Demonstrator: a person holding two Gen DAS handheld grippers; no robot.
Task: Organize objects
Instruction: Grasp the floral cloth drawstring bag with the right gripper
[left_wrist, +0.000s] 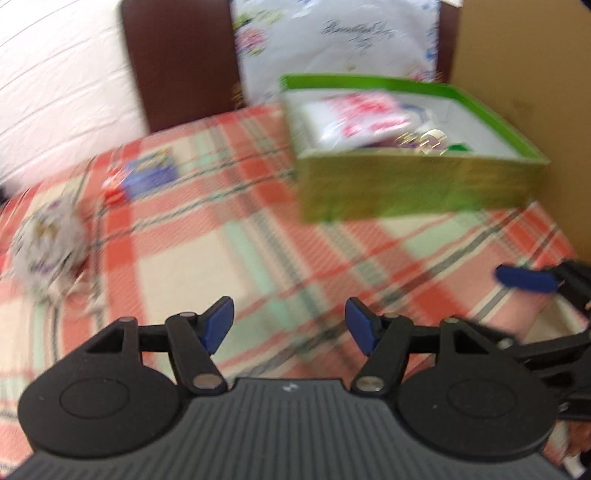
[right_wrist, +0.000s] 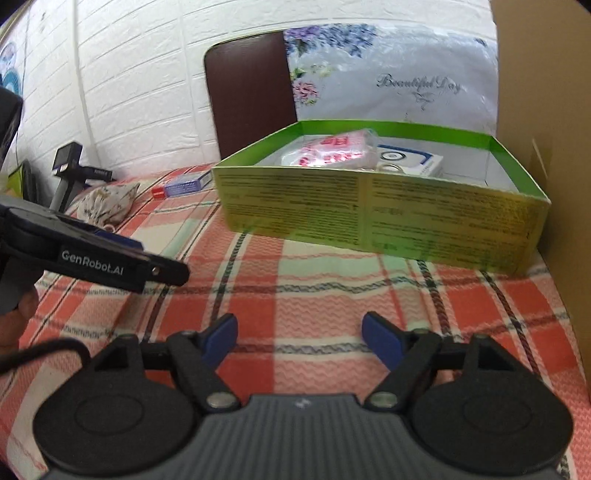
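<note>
A green open box (left_wrist: 413, 184) (right_wrist: 373, 218) stands on the plaid cloth at the far right and holds a red-and-white plastic packet (left_wrist: 364, 118) (right_wrist: 332, 151), a white box (right_wrist: 410, 160) and small metal items. A blue-and-red flat box (left_wrist: 146, 175) (right_wrist: 183, 185) and a floral cloth pouch (left_wrist: 46, 240) (right_wrist: 107, 203) lie on the cloth to the left. My left gripper (left_wrist: 289, 328) is open and empty above the cloth. My right gripper (right_wrist: 299, 338) is open and empty in front of the green box. The left view is blurred.
A cardboard wall (right_wrist: 546, 110) stands close on the right. A brown chair back (right_wrist: 251, 96) and a floral plastic bag (right_wrist: 391, 74) are behind the box. A white brick wall (right_wrist: 129, 74) is at the back. The plaid-covered table (right_wrist: 314, 295) spreads below.
</note>
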